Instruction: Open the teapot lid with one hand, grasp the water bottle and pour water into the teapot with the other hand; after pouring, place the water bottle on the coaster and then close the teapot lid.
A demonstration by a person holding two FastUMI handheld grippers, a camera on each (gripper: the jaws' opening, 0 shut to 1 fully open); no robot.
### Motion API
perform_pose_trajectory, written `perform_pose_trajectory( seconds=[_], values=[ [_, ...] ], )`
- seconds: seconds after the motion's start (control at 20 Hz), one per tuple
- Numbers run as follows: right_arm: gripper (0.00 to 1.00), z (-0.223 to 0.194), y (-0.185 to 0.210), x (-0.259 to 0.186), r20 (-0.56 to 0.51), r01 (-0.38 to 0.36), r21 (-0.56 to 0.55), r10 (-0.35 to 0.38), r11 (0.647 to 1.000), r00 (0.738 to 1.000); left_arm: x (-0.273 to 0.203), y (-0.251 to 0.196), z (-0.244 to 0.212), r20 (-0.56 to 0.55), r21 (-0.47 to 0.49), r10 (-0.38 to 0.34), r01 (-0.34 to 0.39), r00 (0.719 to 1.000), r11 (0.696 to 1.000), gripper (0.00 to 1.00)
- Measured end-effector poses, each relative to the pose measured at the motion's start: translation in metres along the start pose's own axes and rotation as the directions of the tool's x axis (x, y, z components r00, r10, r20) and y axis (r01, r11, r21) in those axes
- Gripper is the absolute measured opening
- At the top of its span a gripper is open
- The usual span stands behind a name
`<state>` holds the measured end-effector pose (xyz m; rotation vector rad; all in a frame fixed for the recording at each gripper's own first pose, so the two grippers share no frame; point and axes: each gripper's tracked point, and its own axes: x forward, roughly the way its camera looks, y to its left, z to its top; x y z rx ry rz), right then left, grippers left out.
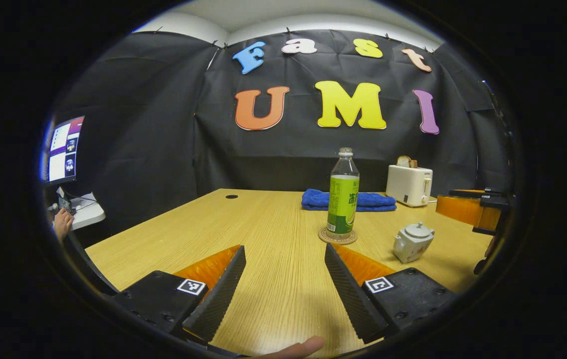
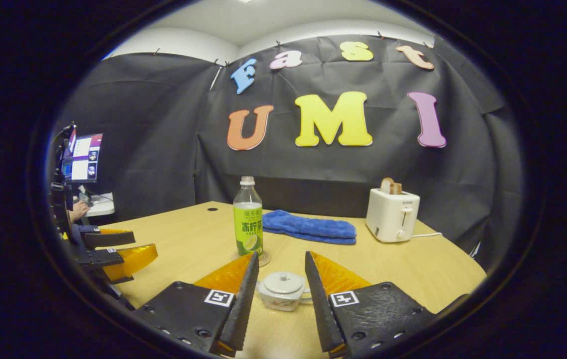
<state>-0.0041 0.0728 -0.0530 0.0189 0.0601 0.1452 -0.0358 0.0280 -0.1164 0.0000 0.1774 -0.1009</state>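
A clear water bottle point(image 1: 343, 192) with a green label stands upright on a round coaster point(image 1: 337, 236) at mid-table. To its right sits a small white teapot point(image 1: 413, 243) with its lid point(image 1: 419, 230) on. My left gripper point(image 1: 284, 247) is open and empty, held short of the bottle. The right gripper point(image 1: 472, 209) shows at the far right edge. In the right gripper view, my right gripper point(image 2: 282, 254) is open, with the teapot point(image 2: 283, 289) low between its fingers and not touched. The bottle point(image 2: 248, 219) stands just behind the left fingertip, and the left gripper point(image 2: 113, 249) is at the left.
A folded blue towel point(image 1: 348, 200) lies at the back of the wooden table point(image 1: 263, 224), and a white toaster point(image 1: 409, 185) holding bread stands to its right. A monitor point(image 1: 64, 149) and a person's hand point(image 1: 62, 223) are off the table's left side.
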Motion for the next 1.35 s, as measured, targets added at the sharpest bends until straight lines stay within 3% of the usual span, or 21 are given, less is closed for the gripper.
perform_pose_trajectory(
  seconds=[0.1,0.2,0.25,0.3,0.35,0.4,0.8,1.35],
  values=[
    [0.55,0.005,-0.006,-0.023,0.029,0.030,-0.009,-0.030,0.999,0.999,-0.016,-0.001,0.008,0.027,0.016,-0.002,0.002,1.000,1.000,1.00],
    [0.63,0.008,-0.010,-0.048,0.049,0.050,-0.007,-0.049,0.999,0.998,-0.031,-0.007,0.013,0.050,0.019,-0.016,0.015,0.999,1.000,1.00],
    [0.78,0.009,-0.013,-0.061,0.059,0.056,-0.002,-0.056,0.998,0.997,-0.040,-0.010,0.014,0.057,0.020,-0.024,0.023,0.998,1.000,0.99],
    [0.81,0.010,-0.016,-0.074,0.065,0.069,0.004,-0.069,0.998,0.995,-0.047,-0.014,0.015,0.064,0.023,-0.026,0.025,0.998,0.999,0.99],
    [0.95,0.009,-0.022,-0.086,0.071,0.089,0.010,-0.089,0.996,0.993,-0.054,-0.016,0.017,0.071,0.028,-0.026,0.024,0.997,0.999,0.99],
    [0.98,0.011,-0.027,-0.097,0.080,0.111,0.018,-0.113,0.994,0.990,-0.062,-0.019,0.018,0.079,0.034,-0.031,0.028,0.996,0.999,0.99],
    [0.96,0.022,-0.045,-0.155,0.126,0.212,0.048,-0.217,0.976,0.968,-0.096,-0.019,0.025,0.109,0.024,0.009,-0.012,0.994,1.000,0.99],
    [0.97,0.009,-0.051,-0.161,0.093,0.226,0.083,-0.233,0.971,0.968,-0.099,-0.029,0.017,0.092,-0.002,0.007,-0.006,0.996,1.000,0.99]
  ],
)
